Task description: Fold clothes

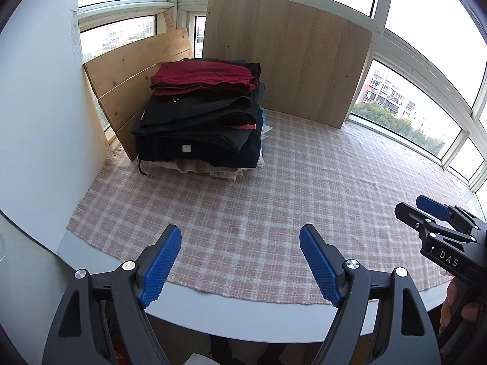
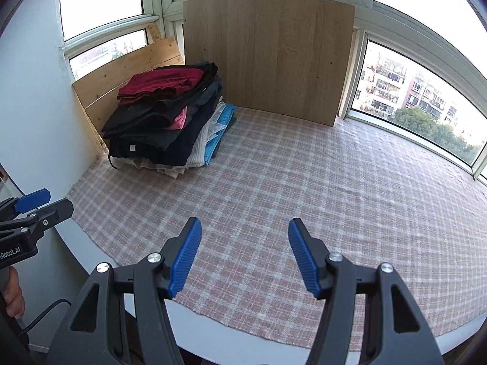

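Left gripper [image 1: 240, 261]: blue ribbed pads spread wide, nothing between them, hovering over the near edge of the checked cloth [image 1: 274, 200] without touching it. Right gripper [image 2: 245, 257]: same state, fingers parted wide and empty above the cloth (its side profile also shows at the right margin of the left wrist view, pads apart). Stack of folded clothes [image 1: 201, 115] sits at the far left corner of the cloth, dark red garment [image 1: 204, 77] on top, black pieces below, pale ones at the bottom. It leans near the slatted wooden board [image 1: 127, 82]; a larger wood panel [image 1: 289, 60] stands upright just right of it. Both grippers well apart from the stack.
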The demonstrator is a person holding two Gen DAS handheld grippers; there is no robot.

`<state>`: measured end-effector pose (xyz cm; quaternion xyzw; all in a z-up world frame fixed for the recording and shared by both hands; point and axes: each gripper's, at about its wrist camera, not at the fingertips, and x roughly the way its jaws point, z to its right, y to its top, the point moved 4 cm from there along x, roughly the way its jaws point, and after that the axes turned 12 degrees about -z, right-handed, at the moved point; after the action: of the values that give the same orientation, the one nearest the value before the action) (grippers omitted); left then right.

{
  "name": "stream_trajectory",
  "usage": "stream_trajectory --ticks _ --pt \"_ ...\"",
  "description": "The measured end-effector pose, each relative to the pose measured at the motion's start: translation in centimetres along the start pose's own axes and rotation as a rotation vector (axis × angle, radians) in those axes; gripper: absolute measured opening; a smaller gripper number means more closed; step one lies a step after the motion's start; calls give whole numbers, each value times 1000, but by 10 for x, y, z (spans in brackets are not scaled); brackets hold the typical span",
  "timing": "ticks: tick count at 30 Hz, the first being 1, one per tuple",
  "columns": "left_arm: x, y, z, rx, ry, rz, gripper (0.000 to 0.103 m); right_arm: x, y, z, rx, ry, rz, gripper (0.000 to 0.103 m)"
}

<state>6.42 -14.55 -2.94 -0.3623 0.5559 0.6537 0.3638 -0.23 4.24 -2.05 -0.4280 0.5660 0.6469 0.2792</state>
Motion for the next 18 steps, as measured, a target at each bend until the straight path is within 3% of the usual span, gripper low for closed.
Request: stream_trajectory --ticks 18 --pt "-11 -4 0 -8 48 40 79 -3 -6 6 15 13 -2 59"
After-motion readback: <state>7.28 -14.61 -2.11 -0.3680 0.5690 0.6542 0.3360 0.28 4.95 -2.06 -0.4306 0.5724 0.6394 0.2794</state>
